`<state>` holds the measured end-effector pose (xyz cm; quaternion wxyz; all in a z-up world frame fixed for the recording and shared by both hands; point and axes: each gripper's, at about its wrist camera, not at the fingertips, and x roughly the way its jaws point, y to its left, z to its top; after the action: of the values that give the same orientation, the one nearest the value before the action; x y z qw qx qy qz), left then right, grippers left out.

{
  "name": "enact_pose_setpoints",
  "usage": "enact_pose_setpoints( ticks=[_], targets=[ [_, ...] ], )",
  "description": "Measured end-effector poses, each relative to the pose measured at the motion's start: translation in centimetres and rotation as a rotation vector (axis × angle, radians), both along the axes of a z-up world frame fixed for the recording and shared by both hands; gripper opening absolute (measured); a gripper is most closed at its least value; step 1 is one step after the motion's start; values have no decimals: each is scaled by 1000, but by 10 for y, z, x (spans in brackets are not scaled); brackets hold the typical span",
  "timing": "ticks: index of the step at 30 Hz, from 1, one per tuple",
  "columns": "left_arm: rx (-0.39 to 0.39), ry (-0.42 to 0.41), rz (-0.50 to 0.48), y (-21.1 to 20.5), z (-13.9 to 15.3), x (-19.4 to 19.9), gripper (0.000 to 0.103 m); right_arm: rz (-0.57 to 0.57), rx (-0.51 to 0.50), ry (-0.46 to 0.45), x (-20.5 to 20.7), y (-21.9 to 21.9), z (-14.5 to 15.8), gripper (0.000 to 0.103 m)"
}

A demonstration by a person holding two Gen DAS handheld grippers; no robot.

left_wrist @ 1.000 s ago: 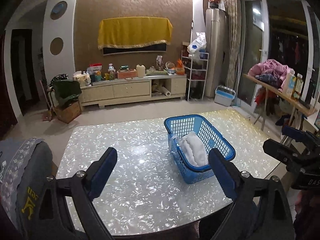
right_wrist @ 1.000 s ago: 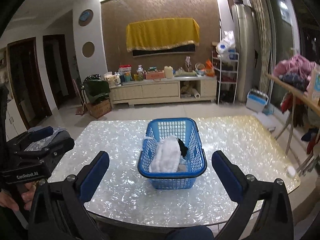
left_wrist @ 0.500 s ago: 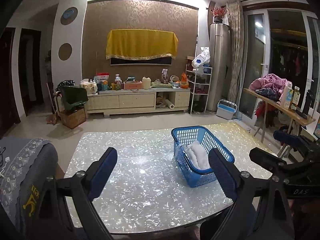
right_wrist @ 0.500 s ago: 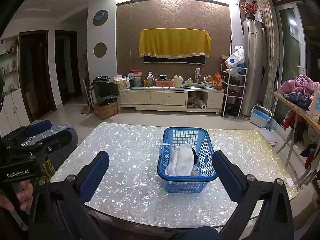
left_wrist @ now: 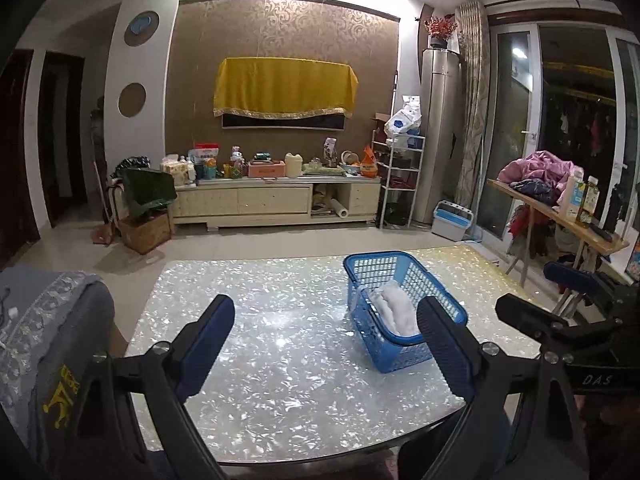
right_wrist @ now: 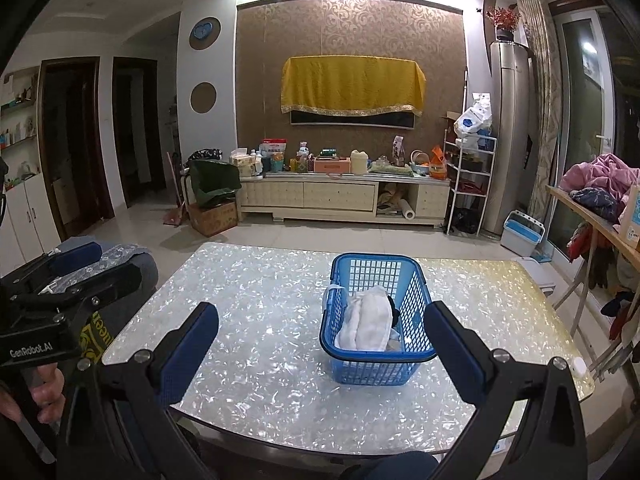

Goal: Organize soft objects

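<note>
Left wrist view looks over a shiny table (left_wrist: 280,360) in a living room. The left gripper (left_wrist: 326,324) is held up over the near part of the table, its two blue fingers (left_wrist: 208,336) wide apart with nothing between them. A blue basket (left_wrist: 400,352) stands on the table, off to the right. A white cloth (left_wrist: 394,314) lies bunched up inside it. The right gripper (left_wrist: 560,300) shows at the right edge, out past the basket.

From the right wrist view, the right gripper (right_wrist: 320,330) is also held over the near edge of the table (right_wrist: 260,340), fingers (right_wrist: 452,340) wide apart and holding nothing. The basket (right_wrist: 376,368) sits straight ahead. The cloth (right_wrist: 366,318) fills its left side, and something small and dark (right_wrist: 394,308) lies just beside the cloth; what it is cannot be told. The left gripper (right_wrist: 76,272) shows at the left edge.
</note>
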<state>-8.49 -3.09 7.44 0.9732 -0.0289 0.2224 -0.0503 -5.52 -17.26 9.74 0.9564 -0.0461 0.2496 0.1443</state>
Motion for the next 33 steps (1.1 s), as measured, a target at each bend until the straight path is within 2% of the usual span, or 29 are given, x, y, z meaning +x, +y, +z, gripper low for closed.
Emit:
enact_pose_setpoints(
  ticks=[5, 9, 14, 19, 33],
  targets=[
    [39, -19, 1, -4, -1, -4, 92, 2, 2, 1, -2, 1, -1, 103],
    [27, -36, -36, -7, -1, -8, 92, 3, 2, 6, -2, 1, -2, 103],
    [33, -22, -35, -10, -3, -7, 92, 3, 1, 10, -4, 0, -2, 103],
    [-5, -13, -55, -8, -5, -7, 92, -1, -4, 19, -2, 0, -3, 103],
    [14, -11, -59, -12, -5, -9, 92, 7, -12, 23, -5, 2, -3, 103]
  ],
)
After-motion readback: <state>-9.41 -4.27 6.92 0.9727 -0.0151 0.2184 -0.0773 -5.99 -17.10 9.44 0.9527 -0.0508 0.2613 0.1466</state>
